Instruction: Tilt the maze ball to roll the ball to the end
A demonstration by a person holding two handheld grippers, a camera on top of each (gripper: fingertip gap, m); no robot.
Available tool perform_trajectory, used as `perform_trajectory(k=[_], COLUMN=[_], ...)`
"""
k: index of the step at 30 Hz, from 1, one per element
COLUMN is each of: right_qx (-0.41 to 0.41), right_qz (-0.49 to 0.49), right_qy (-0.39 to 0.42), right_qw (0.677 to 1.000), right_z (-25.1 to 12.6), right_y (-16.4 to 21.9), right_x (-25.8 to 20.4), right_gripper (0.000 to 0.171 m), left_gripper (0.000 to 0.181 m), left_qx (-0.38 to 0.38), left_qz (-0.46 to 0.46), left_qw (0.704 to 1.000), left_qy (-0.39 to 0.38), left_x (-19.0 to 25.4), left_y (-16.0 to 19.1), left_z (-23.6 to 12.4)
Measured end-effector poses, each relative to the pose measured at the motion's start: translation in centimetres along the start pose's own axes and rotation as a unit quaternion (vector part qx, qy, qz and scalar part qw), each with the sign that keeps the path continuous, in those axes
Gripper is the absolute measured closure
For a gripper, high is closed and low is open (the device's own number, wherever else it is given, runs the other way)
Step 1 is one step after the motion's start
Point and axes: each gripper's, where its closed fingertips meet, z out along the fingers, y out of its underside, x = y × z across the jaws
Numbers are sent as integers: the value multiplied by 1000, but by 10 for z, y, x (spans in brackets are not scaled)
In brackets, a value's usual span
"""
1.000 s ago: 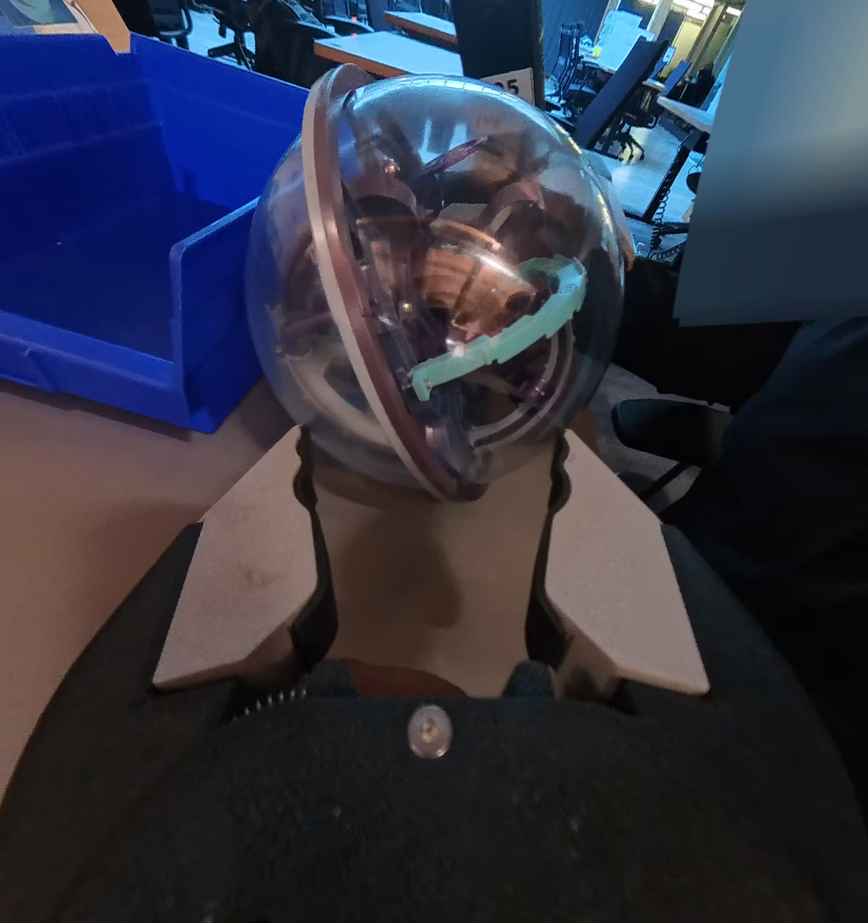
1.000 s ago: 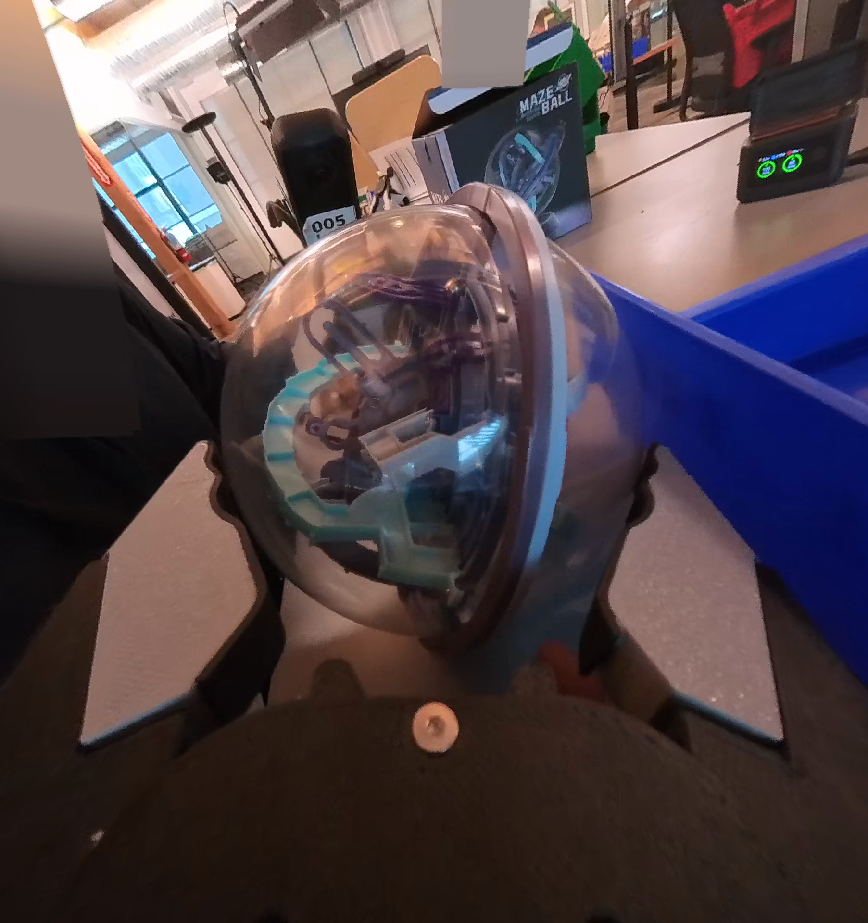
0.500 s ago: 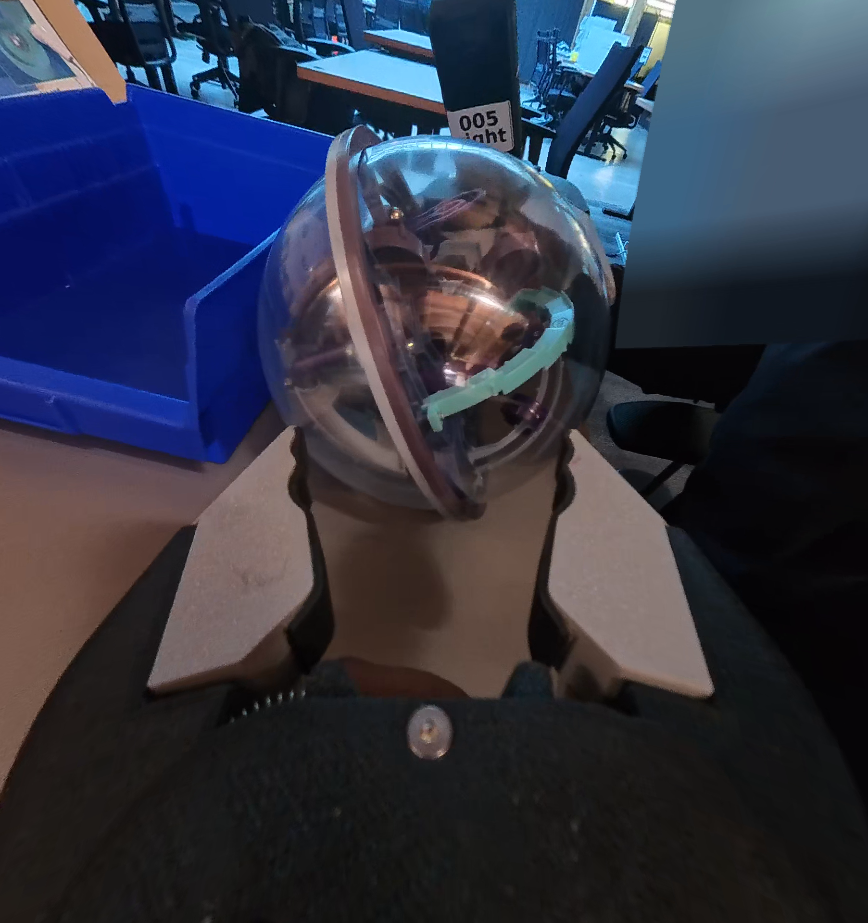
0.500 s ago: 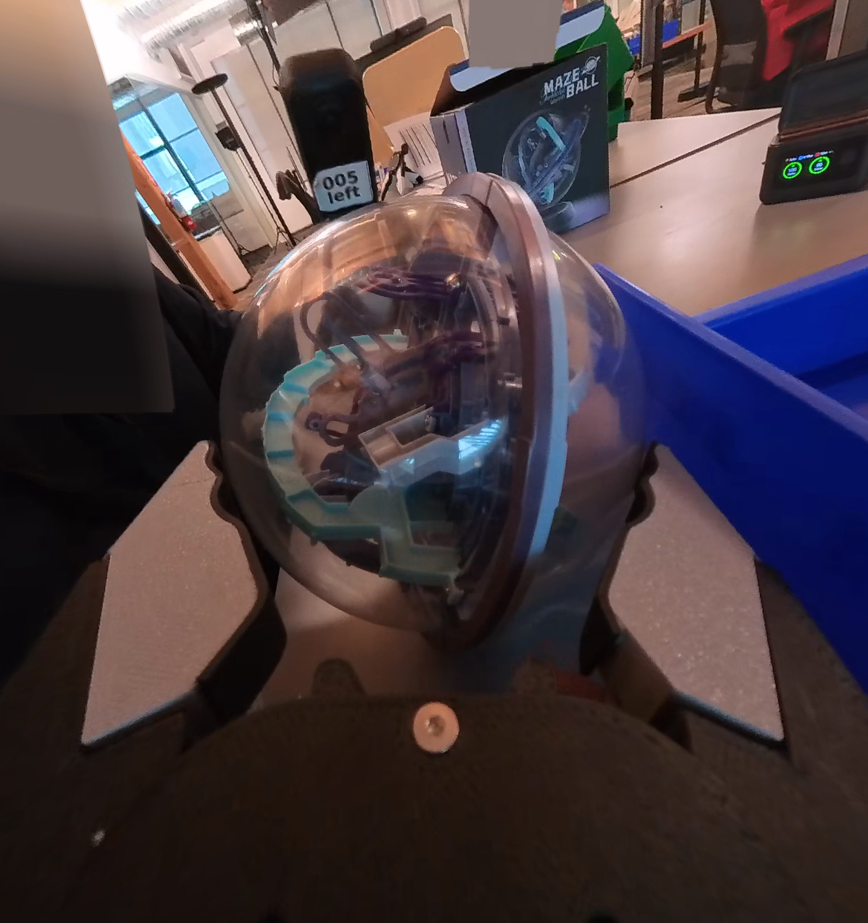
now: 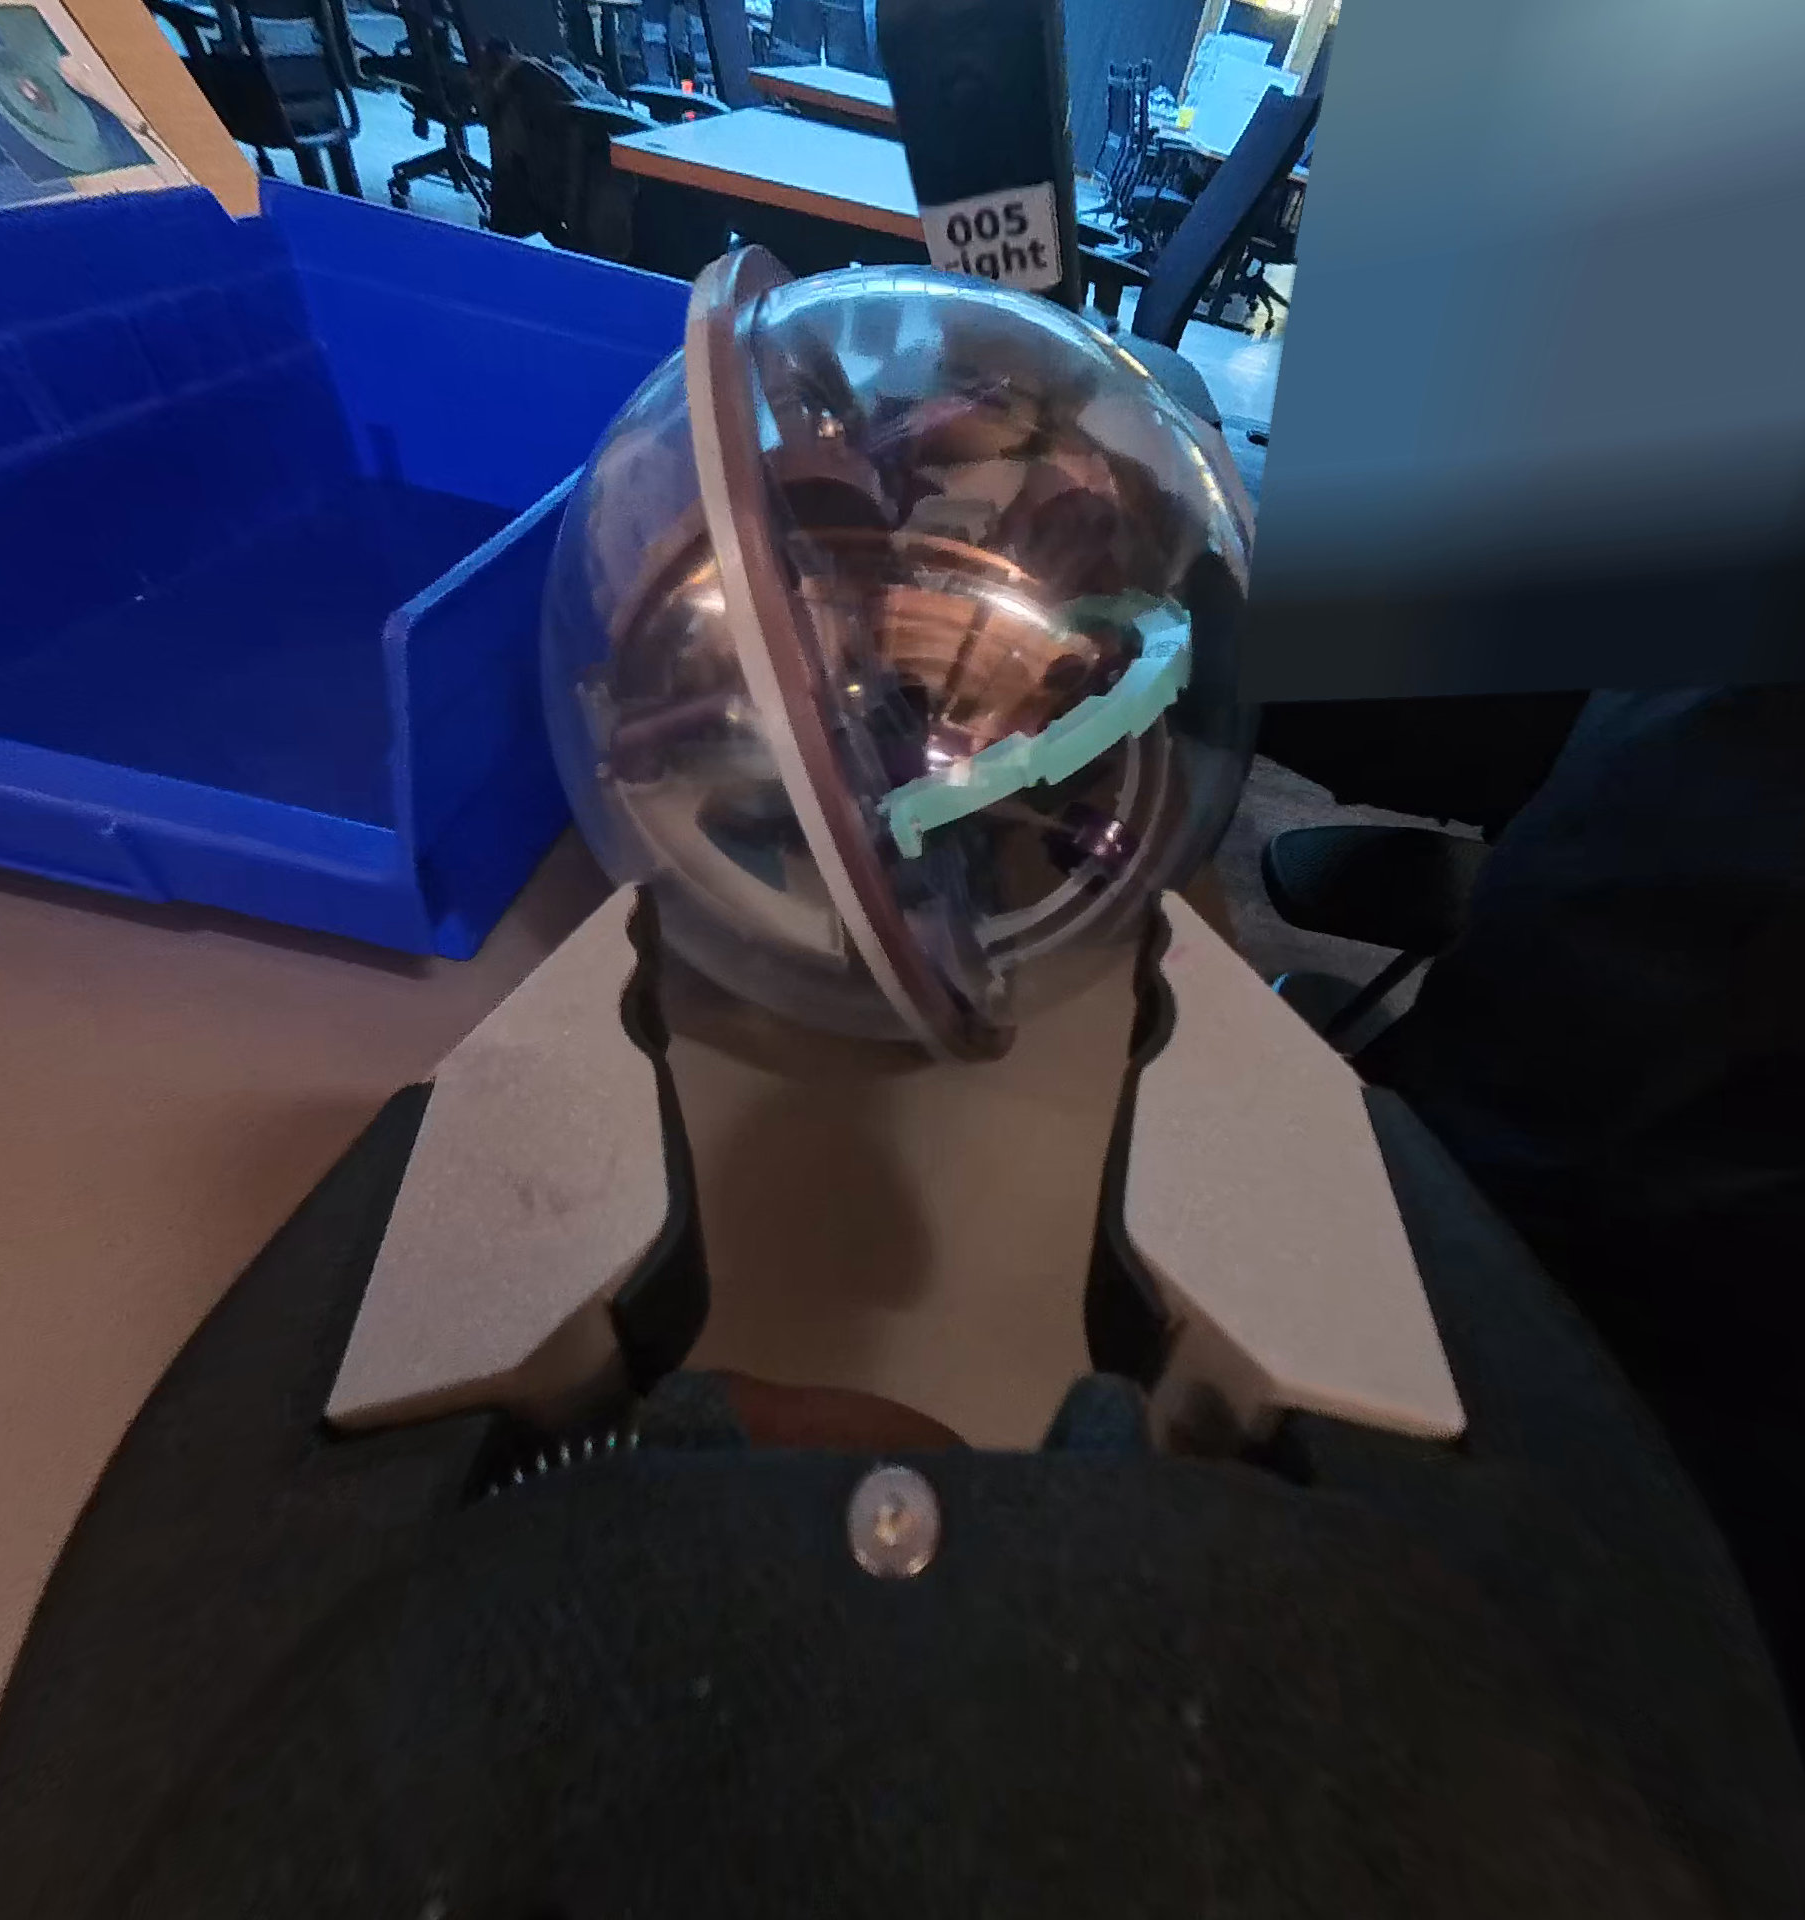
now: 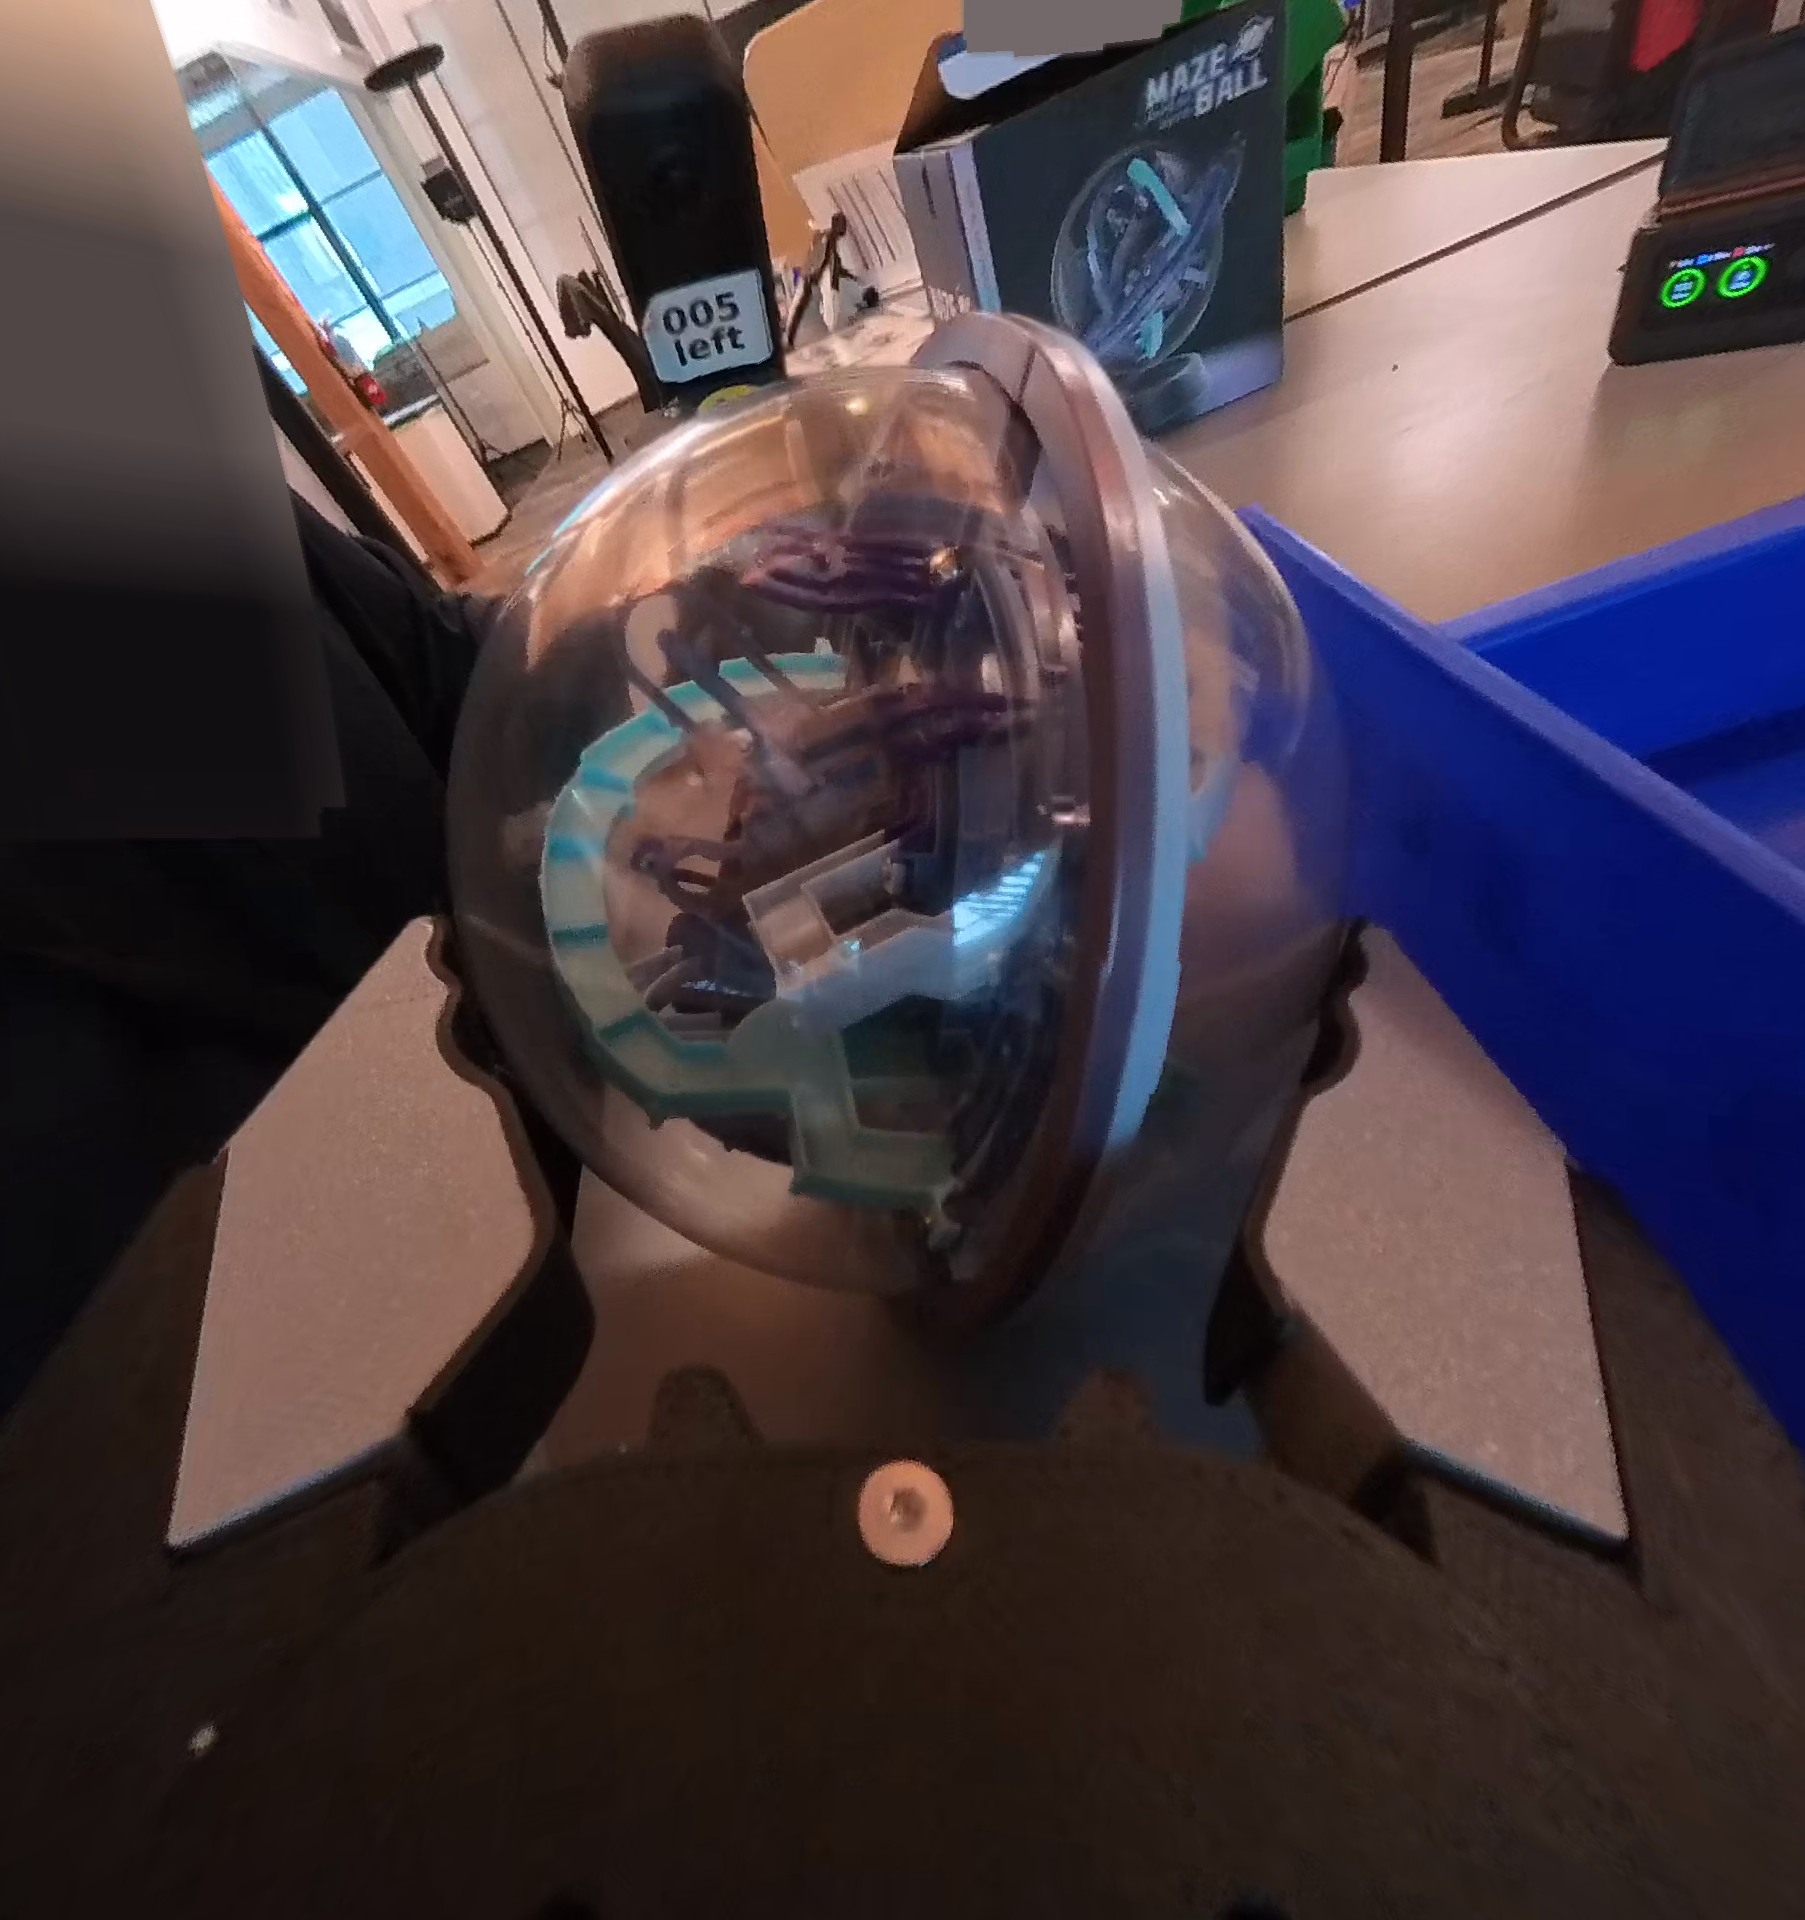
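Observation:
The maze ball (image 5: 877,644) is a clear sphere with a pale seam ring and purple and teal tracks inside. It is held off the table between both grippers. My left gripper (image 5: 893,935) is shut on its lower part, one finger on each side. My right gripper (image 6: 898,1003) is shut on the ball (image 6: 877,831) from the opposite side. The seam ring leans diagonally in both views. I cannot tell where the small ball sits inside. The right gripper's black body (image 5: 981,156) shows behind the ball in the left wrist view, and the left gripper's body (image 6: 669,187) in the right wrist view.
A blue bin (image 5: 202,571) stands open right beside the ball, also in the right wrist view (image 6: 1604,831). The tan table (image 5: 98,1091) lies below. The maze ball's box (image 6: 1116,208) and a dark device with green lights (image 6: 1739,239) stand farther back. A person in dark clothes (image 5: 1656,987) is close by.
Both grippers keep hold of the ball. It sits lower in both views, more of the opposite gripper shows above it, and the seam ring has turned slightly.

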Motion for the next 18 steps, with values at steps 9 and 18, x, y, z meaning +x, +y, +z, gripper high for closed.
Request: perform_trajectory(k=[9, 18], right_qx=[11, 9], right_qz=[0, 20], right_qy=[-10, -23], right_qw=[1000, 999], right_z=[-2, -12], right_y=[-13, -1], right_x=[-1, 2], right_gripper=[24, 28], left_gripper=[84, 89], left_qx=[-24, -19], left_qz=[8, 12], left_qw=[1000, 1000], left_qy=[-8, -6], left_x=[0, -1], left_y=[8, 4], left_z=[3, 5])
